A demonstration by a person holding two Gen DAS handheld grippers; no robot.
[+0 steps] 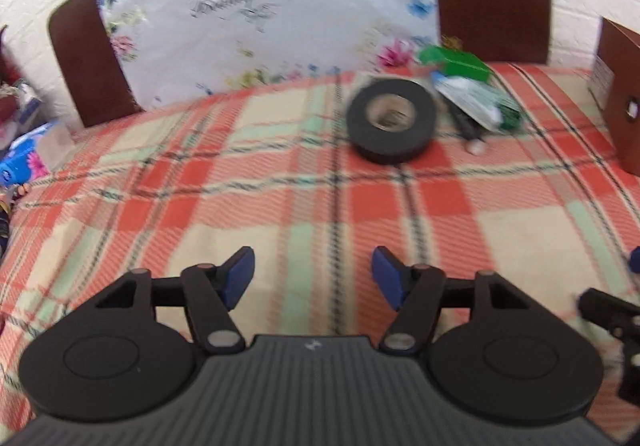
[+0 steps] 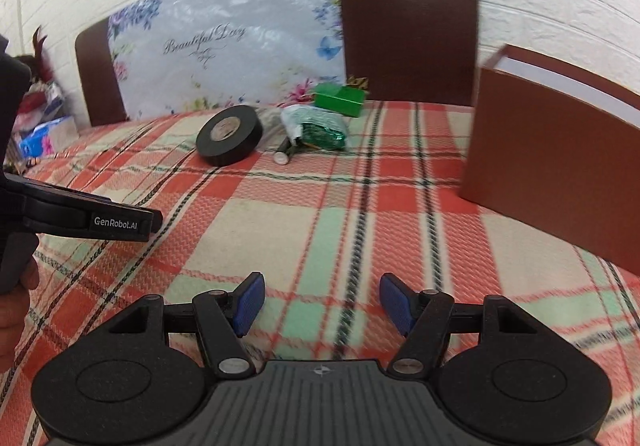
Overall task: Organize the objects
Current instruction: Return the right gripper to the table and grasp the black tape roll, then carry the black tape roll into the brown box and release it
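Left claw (image 1: 313, 278) is being held released, empty | right claw (image 2: 322, 304) likewise | tape (image 1: 391, 121) is lying flat ahead, slightly right of left claw, nearer it | box (image 2: 560, 161) is standing right.

Black tape roll (image 2: 229, 134); green box (image 2: 340, 98); red-green plaid cloth (image 2: 320, 213).

Both tongs (image 1: 313, 278) (image 2: 322, 302) are black with blue pads (image 2: 249, 302), silver rivets and a ribbed grey body; one side reads "GenRobot.AI".
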